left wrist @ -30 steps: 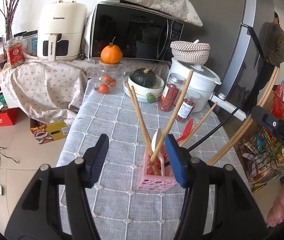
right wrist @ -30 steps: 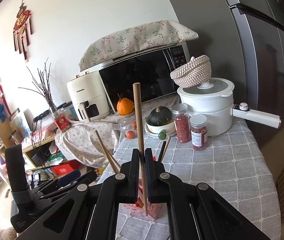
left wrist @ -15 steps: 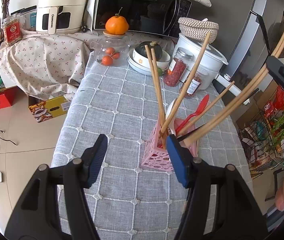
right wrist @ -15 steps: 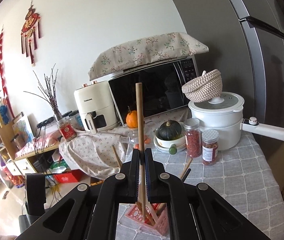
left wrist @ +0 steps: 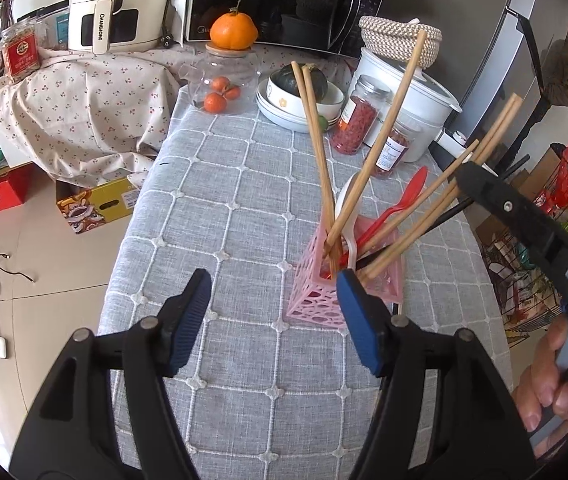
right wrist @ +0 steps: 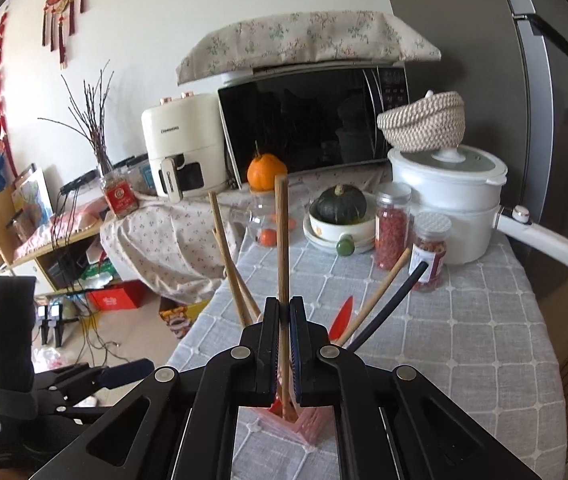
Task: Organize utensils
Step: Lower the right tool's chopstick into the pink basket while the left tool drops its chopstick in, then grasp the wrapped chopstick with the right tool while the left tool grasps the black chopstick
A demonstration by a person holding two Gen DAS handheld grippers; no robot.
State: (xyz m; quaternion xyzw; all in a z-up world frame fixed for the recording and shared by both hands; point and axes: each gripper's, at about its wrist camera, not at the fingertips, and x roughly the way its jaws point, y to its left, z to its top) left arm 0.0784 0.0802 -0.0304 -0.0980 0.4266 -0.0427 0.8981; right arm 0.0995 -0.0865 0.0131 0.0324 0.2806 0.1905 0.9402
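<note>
R tool (right wrist: 282,354) clamped mid-shaft on wooden chopsticks (right wrist: 281,240), lower ends in pink holder (left wrist: 344,288) on tabletop (left wrist: 223,208). L tool (left wrist: 273,322) just widened, empty, beside holder. Sticks: light, stiff, smooth, prob pivot if pinched off-centre. Holder looks light, tippy.

We are seeing a microwave (right wrist: 308,120) under a floral cloth (right wrist: 308,36), air fryer (left wrist: 117,4) sitting left of it, orange (left wrist: 232,32) topping a glass jar (left wrist: 223,80), white pot (right wrist: 448,200), two red spice jars (right wrist: 392,230).
</note>
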